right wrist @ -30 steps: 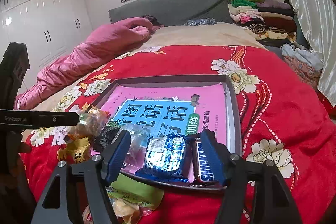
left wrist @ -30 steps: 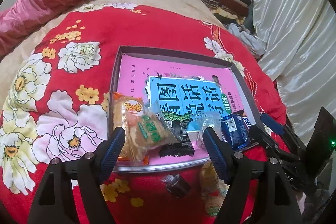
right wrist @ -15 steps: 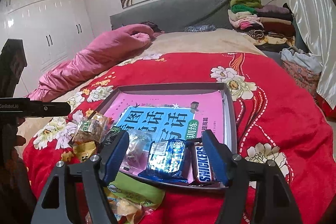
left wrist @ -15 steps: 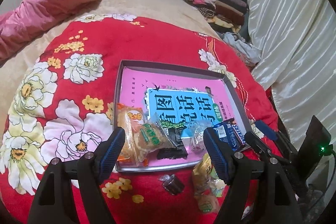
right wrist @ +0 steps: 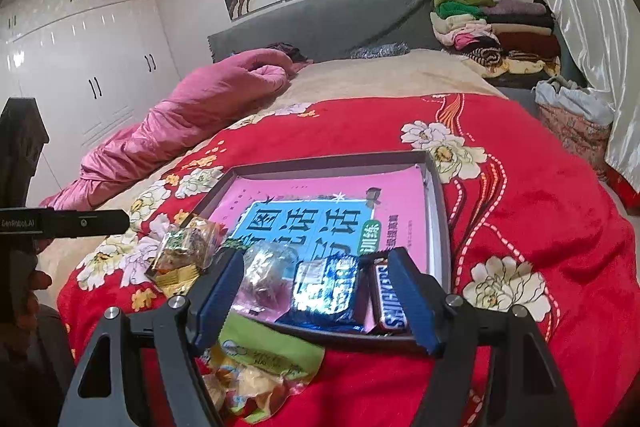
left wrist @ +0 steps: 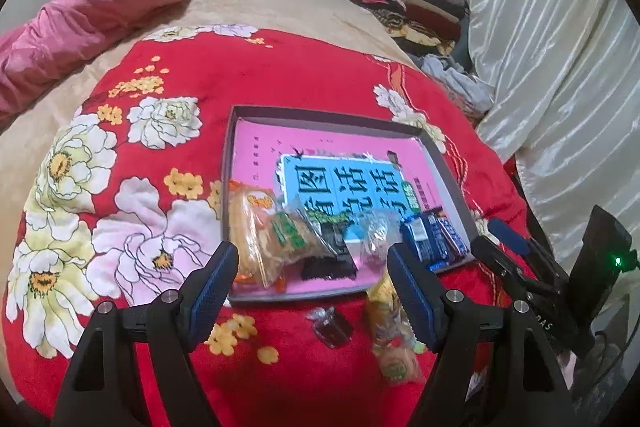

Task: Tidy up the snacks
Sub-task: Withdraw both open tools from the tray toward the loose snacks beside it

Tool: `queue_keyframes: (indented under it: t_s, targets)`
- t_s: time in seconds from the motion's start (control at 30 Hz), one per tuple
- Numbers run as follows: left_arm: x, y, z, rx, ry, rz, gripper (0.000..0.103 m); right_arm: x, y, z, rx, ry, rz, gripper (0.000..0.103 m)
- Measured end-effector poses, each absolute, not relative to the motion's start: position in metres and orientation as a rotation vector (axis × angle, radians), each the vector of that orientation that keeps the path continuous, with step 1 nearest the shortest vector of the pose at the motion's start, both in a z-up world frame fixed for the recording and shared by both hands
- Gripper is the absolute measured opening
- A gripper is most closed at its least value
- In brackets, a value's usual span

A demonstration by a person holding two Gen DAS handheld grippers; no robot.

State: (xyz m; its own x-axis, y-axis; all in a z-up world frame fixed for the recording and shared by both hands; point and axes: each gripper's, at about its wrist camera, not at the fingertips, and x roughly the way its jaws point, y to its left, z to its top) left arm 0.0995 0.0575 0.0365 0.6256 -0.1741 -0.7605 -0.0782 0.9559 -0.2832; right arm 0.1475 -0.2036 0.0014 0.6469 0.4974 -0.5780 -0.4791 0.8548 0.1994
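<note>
Left wrist view:
- The left gripper (left wrist: pixel 312 269) fills the bottom of the frame, its blue-padded jaws wide apart and holding nothing.
- A grey tray (left wrist: pixel 448 169) sits at centre on a red floral blanket (left wrist: pixel 280 75), with a pink and blue book (left wrist: pixel 344 179) lying flat in it.
- Along the tray's near edge, left to right: an orange cracker pack (left wrist: pixel 250 223), a green-label pack (left wrist: pixel 292 233) lying over it, a black pack (left wrist: pixel 330 253), a clear wrapped snack (left wrist: pixel 376 231) and blue packs (left wrist: pixel 430 241).
- Below the tray on the blanket lie a small dark candy (left wrist: pixel 332 327) and a yellow bag (left wrist: pixel 394 343), near each other.
- The right gripper (left wrist: pixel 504 239) reaches in at lower right, beside the tray's near right corner; its jaws also stand apart.

Right wrist view:
- The right gripper (right wrist: pixel 316 303) is at the bottom, jaws apart and empty, over the tray's (right wrist: pixel 440 227) near edge.
- Between the jaws lie the clear wrapped snack (right wrist: pixel 264 275), a blue pack (right wrist: pixel 324 287) and a Snickers bar (right wrist: pixel 388 303), all inside the tray.
- A green and yellow bag (right wrist: pixel 264 359) lies on the blanket (right wrist: pixel 520 187) just below the tray.
- The green-label pack (right wrist: pixel 184 247) sits at the tray's left corner.
</note>
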Motion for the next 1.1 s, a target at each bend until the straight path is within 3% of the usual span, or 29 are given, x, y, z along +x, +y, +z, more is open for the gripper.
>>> queue_keyframes:
  t_s: [1.1]
  targets:
    - [0.060,0.006,-0.004,-0.219,1.044,-0.186,0.078,0.116,-0.197,-0.003,-0.011,0.756,0.566,0.076]
